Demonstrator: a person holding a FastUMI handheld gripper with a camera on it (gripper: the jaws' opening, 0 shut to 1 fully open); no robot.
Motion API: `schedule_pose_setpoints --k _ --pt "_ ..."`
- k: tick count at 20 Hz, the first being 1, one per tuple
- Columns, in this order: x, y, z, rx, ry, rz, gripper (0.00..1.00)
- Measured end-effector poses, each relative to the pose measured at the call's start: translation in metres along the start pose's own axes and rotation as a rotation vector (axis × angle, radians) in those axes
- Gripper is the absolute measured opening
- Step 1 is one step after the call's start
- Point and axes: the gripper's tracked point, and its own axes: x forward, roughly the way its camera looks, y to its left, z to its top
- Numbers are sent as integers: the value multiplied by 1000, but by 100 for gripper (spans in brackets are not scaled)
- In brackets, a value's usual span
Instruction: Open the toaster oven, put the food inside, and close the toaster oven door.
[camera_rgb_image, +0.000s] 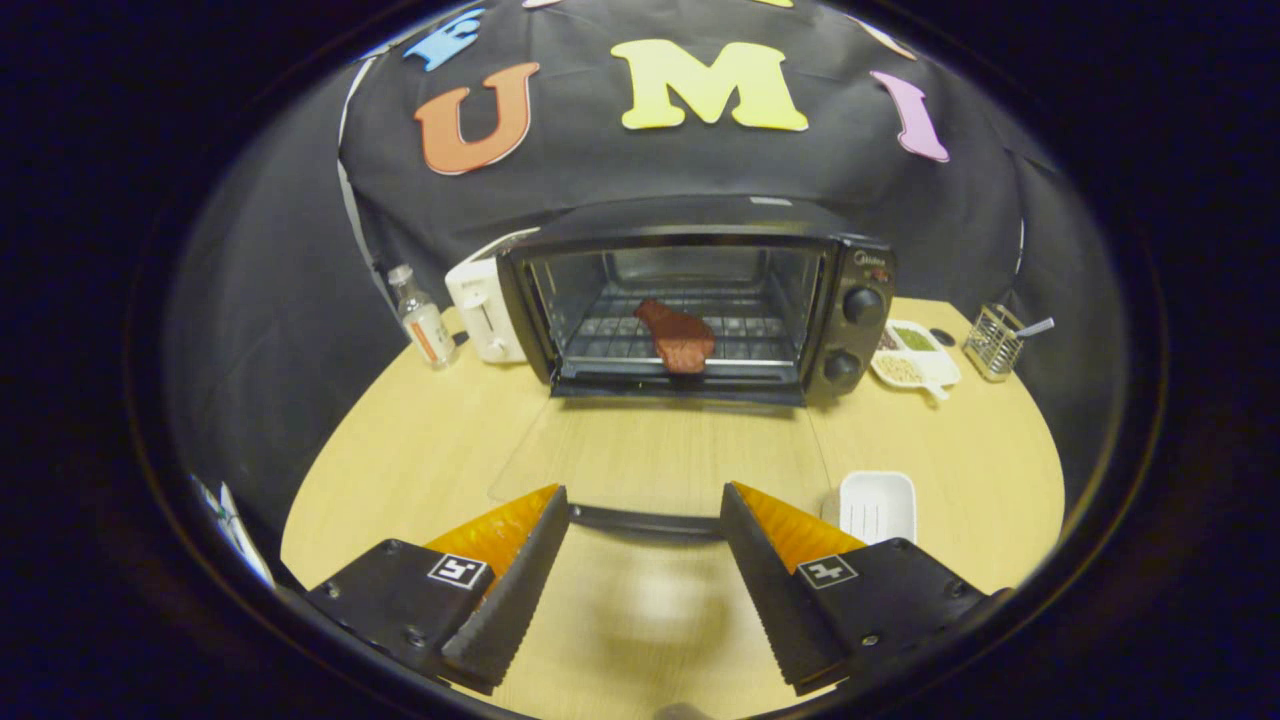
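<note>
Pale wood is showing across the round table (400, 460), and the black toaster oven (700, 300) is sitting at its far side with the door (660, 455) lying fully down toward the near side, its glass flat above the tabletop. A reddish-brown piece of food (678, 338) is resting on the wire rack (620, 340) inside the oven, a little right of the rack's middle. The door's dark handle (645, 522) is running across the gap between the two fingers, close to their tips.

The gripper (644, 500) is standing wide open, with nothing pressed between its fingers; whether either fingertip is touching the handle cannot be told.

A white toaster (482, 310) is sitting just left of the oven, and a small clear bottle (420, 320) is standing farther left. A white dish (878, 505) is lying near the right finger. At the far right, beside the oven's knobs (862, 305), a white divided plate (915, 355) is holding bits of food, and a wire holder (993, 342) is standing beyond it.
</note>
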Motion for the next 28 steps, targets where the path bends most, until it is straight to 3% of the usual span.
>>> schedule_pose_setpoints --k 10,16,28 --pt "36 -10 -58 36 115 -25 97" --pt "58 -18 -58 14 133 -51 98" --pt "28 -14 -2 -10 74 -33 98"
